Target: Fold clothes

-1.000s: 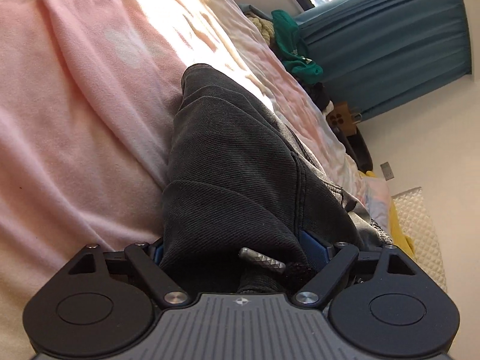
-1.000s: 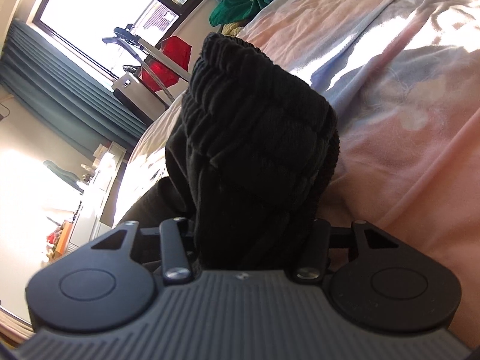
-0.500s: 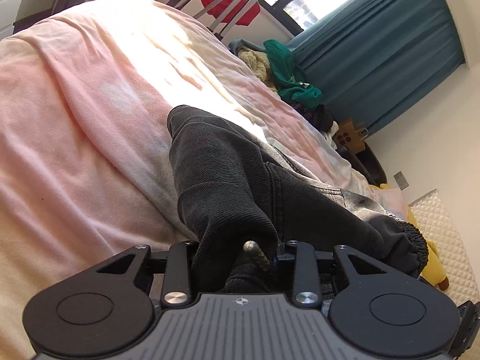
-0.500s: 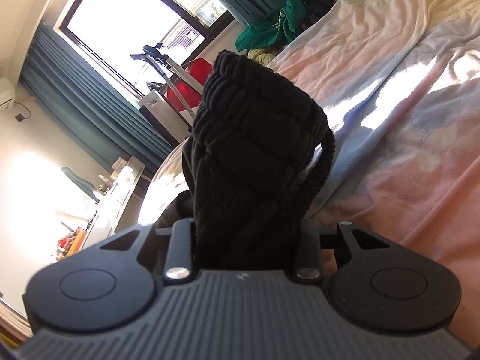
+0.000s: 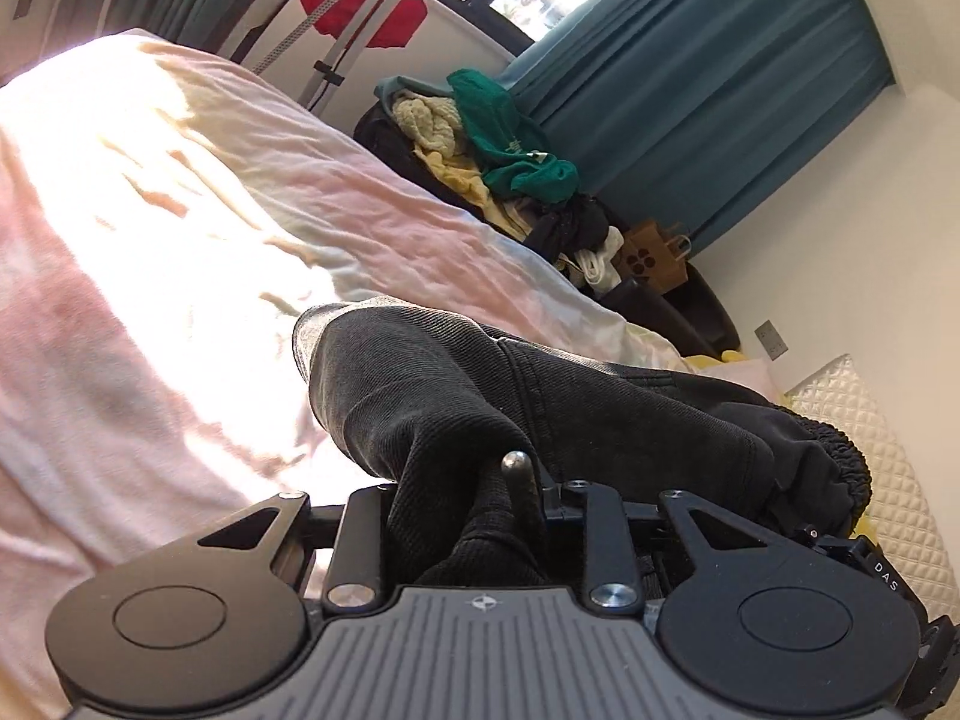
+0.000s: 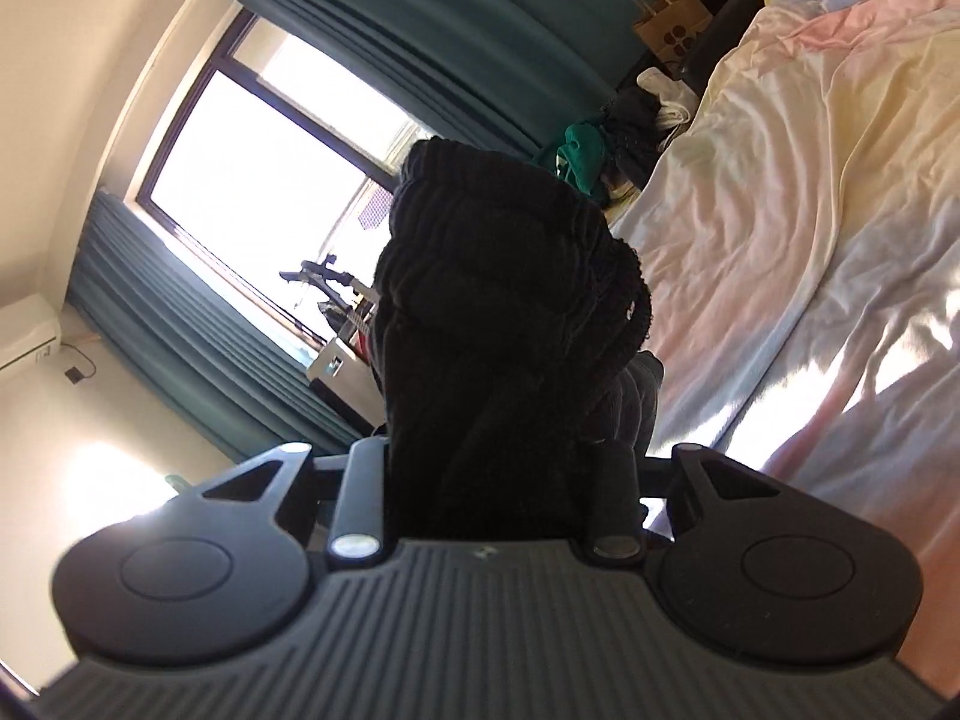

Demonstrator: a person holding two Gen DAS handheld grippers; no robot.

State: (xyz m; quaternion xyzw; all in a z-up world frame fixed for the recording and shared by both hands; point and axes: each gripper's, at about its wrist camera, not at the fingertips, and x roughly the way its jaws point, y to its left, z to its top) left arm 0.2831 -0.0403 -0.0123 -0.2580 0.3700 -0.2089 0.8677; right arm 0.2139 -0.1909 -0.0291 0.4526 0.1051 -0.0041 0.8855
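Observation:
A pair of dark grey trousers with an elastic waistband is held by both grippers above the pink and white bedsheet. My left gripper is shut on bunched cloth of the trousers, with a metal drawstring tip sticking up between the jaws. In the right wrist view my right gripper is shut on the ribbed waistband, which stands up and hides the fingertips. The bedsheet lies to its right.
A heap of clothes with a green garment lies beyond the bed. A brown paper bag, teal curtains, a drying rack with a red item and a window stand behind. A white quilted pad is at right.
Both grippers have risen and tilted up with the trousers, so more of the room and window shows. The left jaws closed tighter on the cloth.

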